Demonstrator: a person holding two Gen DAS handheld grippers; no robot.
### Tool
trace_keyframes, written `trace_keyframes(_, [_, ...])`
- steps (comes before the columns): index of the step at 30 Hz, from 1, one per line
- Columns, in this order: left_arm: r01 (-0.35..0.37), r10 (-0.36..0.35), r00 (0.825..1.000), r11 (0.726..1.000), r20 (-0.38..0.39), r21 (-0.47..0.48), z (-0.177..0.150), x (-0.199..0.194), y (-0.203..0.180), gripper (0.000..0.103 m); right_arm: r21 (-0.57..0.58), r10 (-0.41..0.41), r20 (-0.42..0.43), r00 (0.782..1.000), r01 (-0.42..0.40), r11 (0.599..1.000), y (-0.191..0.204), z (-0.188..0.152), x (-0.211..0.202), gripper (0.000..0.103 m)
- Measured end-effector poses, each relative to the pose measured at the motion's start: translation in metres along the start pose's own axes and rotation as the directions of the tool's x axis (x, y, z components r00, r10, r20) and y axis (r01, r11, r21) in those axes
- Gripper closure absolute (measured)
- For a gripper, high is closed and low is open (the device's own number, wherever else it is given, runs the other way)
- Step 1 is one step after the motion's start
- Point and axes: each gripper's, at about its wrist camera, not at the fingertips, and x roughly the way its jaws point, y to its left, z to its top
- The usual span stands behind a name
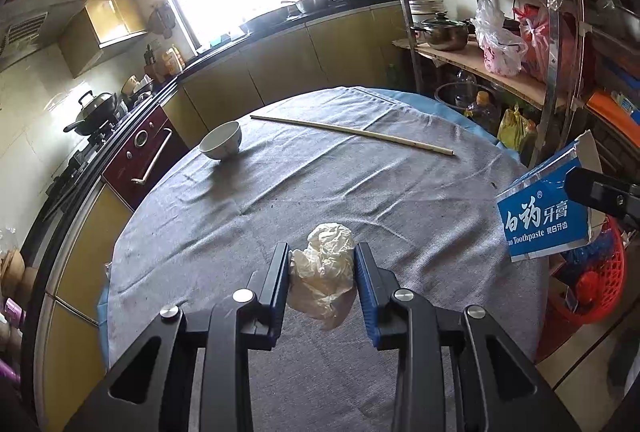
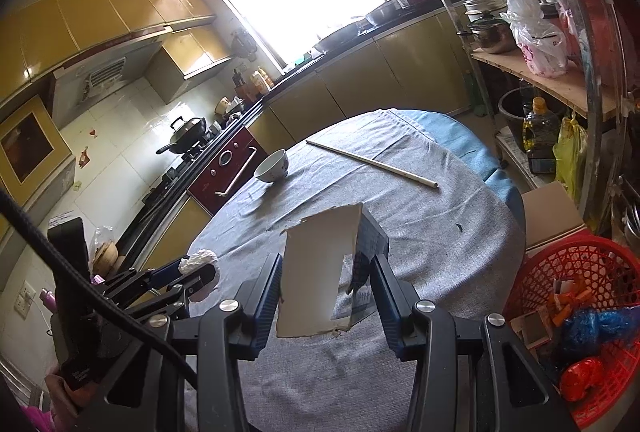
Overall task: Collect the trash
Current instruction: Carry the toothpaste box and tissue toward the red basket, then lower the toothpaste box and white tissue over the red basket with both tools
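Observation:
A crumpled white wad of paper (image 1: 324,268) is pinched between the blue pads of my left gripper (image 1: 321,250), which is shut on it just above the grey tablecloth (image 1: 360,192). My right gripper (image 2: 326,261) is shut on a torn blue toothpaste box (image 2: 320,268), its white inside facing the camera. In the left wrist view the toothpaste box (image 1: 544,210) hangs at the table's right edge. The right wrist view shows the left gripper (image 2: 198,268) and its wad (image 2: 200,257) at the left. A red basket (image 2: 580,252) with trash in it stands on the floor to the right.
A white bowl (image 1: 221,140) and a long thin stick (image 1: 352,134) lie on the far half of the round table. A cardboard box (image 2: 552,210) sits behind the basket. A metal shelf rack (image 1: 552,72) with pots and bags stands at the right; kitchen counters line the left and back.

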Motion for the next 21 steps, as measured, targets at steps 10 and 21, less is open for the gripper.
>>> trace_keyframes(10, [0.011,-0.01,1.0,1.0,-0.001,0.027,0.004,0.002,-0.009,0.069,0.015,-0.007,0.008,1.0,0.007,1.0,-0.007,0.002,-0.003,0.055])
trace_keyframes(21, [0.026,-0.026,1.0,0.998,0.002,0.062,0.008,0.003,-0.022,0.069,0.042,-0.029,0.019,0.999,0.028,0.999,-0.02,0.002,-0.013,0.055])
